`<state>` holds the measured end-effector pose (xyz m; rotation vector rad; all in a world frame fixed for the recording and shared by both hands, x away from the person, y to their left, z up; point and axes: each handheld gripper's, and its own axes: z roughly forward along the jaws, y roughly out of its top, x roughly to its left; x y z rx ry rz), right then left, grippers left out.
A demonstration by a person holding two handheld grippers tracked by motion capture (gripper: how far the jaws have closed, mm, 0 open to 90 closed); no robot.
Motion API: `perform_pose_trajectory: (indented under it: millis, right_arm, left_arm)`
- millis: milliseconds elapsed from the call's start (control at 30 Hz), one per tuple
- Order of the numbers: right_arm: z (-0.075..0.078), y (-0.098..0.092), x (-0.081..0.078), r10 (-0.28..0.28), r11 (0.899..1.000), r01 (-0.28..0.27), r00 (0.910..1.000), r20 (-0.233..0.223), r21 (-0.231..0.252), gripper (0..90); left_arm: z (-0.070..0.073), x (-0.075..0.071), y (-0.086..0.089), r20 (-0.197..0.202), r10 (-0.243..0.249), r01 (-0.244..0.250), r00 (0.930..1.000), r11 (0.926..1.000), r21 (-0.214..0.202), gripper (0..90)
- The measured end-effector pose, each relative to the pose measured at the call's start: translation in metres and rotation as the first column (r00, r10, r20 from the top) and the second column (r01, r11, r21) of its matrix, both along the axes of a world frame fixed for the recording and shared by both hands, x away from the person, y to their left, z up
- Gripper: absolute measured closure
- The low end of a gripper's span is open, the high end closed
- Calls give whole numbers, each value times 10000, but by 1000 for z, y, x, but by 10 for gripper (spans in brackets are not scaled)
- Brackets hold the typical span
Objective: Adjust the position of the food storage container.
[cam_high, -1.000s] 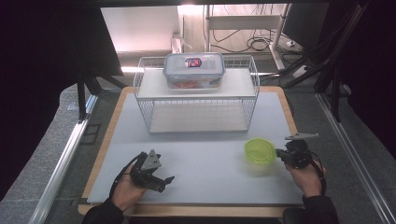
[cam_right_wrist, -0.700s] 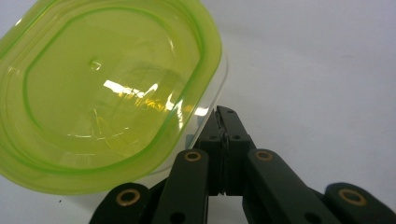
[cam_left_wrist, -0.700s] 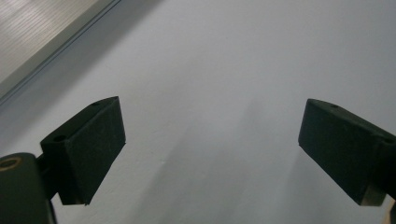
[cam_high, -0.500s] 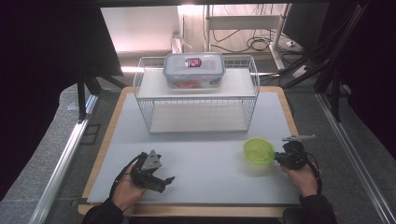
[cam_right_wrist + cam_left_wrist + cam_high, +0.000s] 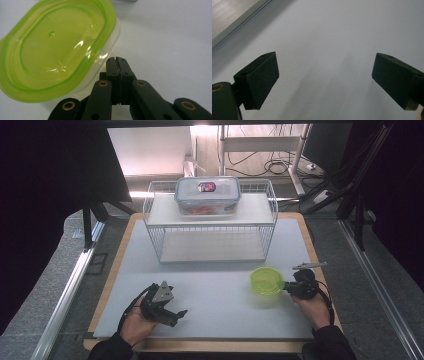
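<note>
Step judged: right claw [image 5: 117, 60], jaws pressed together with nothing between, nudged against side of green-lidded tub [image 5: 57, 50] near table's right front edge. Best kept low, pushing on wall under lid rim, slow, so tub slid rather than tipped.

Left claw [image 5: 325, 82] spread wide, empty, over bare table [image 5: 332, 30] near left front corner.

Right gripper view showed contact point and clear tub wall; high view showed tub [image 5: 267, 280] as green disc beside right claw [image 5: 290, 289], plus wire rack [image 5: 210, 232] and lidded box [image 5: 207, 195] toward far edge.
</note>
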<state>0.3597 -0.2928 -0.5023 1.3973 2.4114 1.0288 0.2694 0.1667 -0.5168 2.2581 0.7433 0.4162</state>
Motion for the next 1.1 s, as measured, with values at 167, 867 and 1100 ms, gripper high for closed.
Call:
perform_pose_trajectory:
  millis: [167,867,1100]
  right_arm:
    - [-1,17,1,400,9992,-400,9992,19,-23,894]
    - [-9,76,0,1281,9916,-1273,9910,-377,244,883]
    - [-13,97,1,1691,9852,-1670,9838,-601,392,885]
  left_arm:
    - [0,0,0,-23,9,-9,10000,10000,-6,71]
    - [0,1,0,-92,6,-6,10000,10000,85,71]
    - [-1,1,0,-114,18,-16,9999,9999,100,71]
